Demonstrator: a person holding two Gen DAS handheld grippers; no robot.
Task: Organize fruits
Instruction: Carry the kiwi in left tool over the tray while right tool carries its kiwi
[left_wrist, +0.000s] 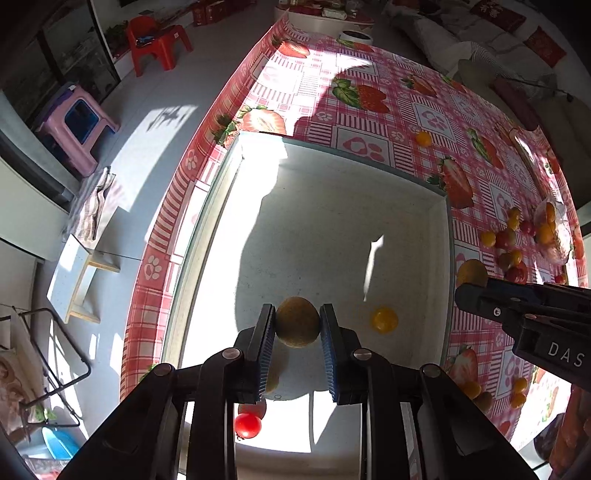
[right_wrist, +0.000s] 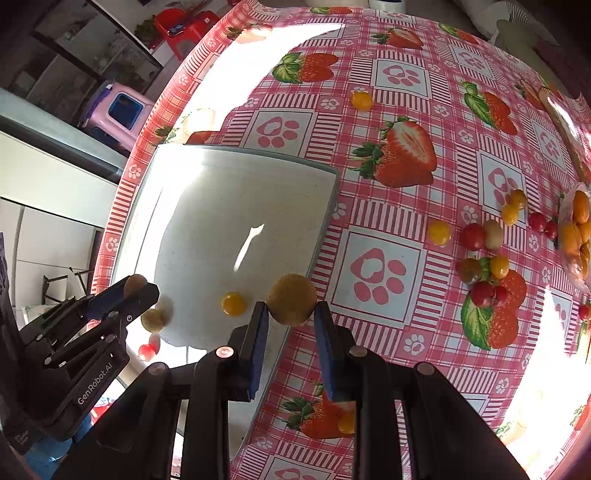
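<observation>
Desk w/ strawberry cloth carries a big white tray. Left claw clenched on a brown kiwi, over the tray's near end. Right claw grips a second kiwi right at the tray's right rim, so tray lies just left of it. Yellow tomato sits inside already; loose fruit pile well off to the right.

2 kiwis, 1 tray
</observation>
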